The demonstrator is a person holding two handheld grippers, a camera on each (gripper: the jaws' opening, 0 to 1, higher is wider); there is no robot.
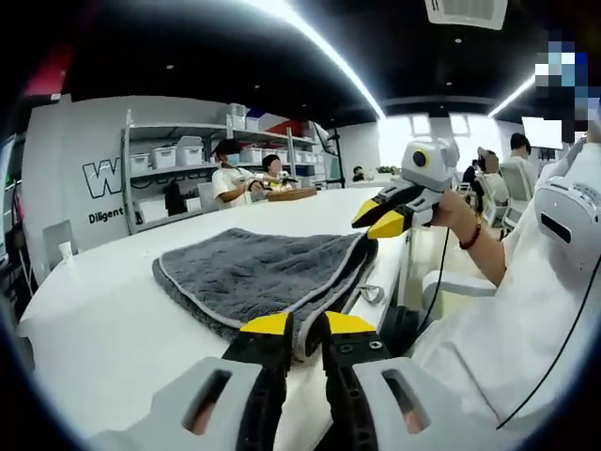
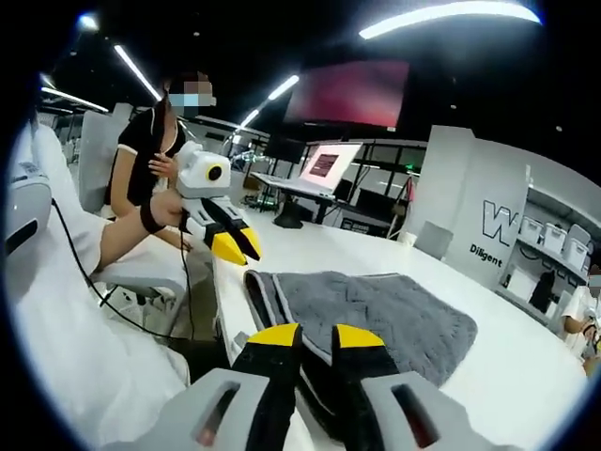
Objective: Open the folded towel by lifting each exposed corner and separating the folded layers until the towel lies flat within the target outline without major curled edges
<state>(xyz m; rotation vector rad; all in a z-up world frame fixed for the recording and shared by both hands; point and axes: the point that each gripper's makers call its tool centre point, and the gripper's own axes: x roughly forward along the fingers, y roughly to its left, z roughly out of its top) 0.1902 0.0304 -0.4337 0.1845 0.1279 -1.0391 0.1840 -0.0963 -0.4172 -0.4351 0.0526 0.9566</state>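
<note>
A grey folded towel [image 1: 258, 272] with pale trim lies on the white table [image 1: 103, 329]; its layered edge faces the person. In the left gripper view my left gripper [image 1: 307, 326] hovers at the towel's near corner, jaws almost together and gripping nothing. The right gripper [image 1: 382, 218], held in a hand, hangs just above the far corner with its yellow tips closed. In the right gripper view the towel [image 2: 385, 315] spreads ahead of my right gripper [image 2: 317, 336]. The left gripper [image 2: 238, 247] floats over the other corner, holding nothing.
The person's white sleeve [image 1: 507, 329] and a cable run along the table's near side. Shelves with white bins [image 1: 178, 160] and seated people [image 1: 230, 183] are beyond the far end. A laptop [image 2: 324, 167] and a chair [image 2: 141, 272] stand off to the side.
</note>
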